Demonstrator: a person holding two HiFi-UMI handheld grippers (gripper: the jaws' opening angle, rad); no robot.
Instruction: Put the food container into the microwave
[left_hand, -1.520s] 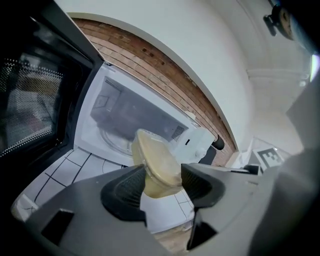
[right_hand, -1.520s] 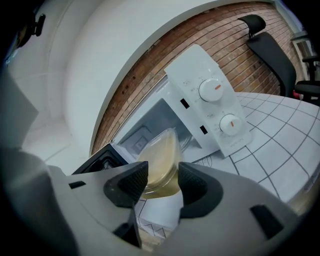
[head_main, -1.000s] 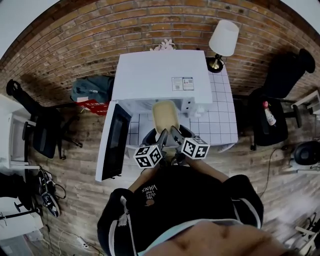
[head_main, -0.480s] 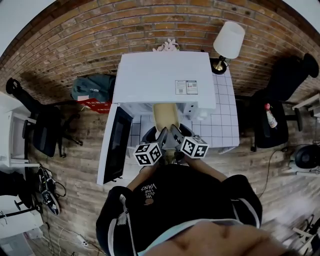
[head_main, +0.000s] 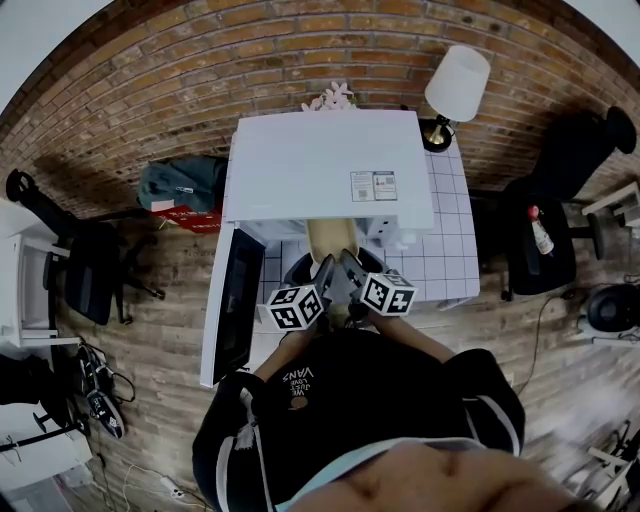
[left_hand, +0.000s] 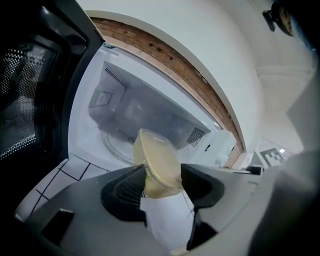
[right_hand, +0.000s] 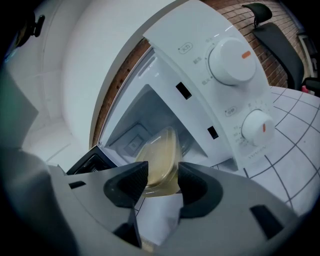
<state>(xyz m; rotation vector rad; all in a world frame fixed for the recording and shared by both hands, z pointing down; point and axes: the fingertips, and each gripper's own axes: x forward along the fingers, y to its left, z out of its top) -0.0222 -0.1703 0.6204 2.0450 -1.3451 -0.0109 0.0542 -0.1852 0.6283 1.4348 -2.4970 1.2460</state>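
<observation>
Nearer the microwave (head_main: 325, 165) than a second ago, the container (head_main: 331, 238) rides clamped in my left gripper (left_hand: 162, 182) and right gripper (right_hand: 162, 186), likely needing a level push inside.

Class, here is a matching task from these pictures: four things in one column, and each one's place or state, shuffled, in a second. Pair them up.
Things:
1. food container
2. microwave door
3. table lamp
4. upper dial

Places or states:
A. swung open on the microwave's left
B. on the white control panel, bearing an orange mark
C. clamped between the left gripper and the right gripper
D. standing at the right rear corner of the microwave

Pairs: 1-C, 2-A, 3-D, 4-B.
</observation>
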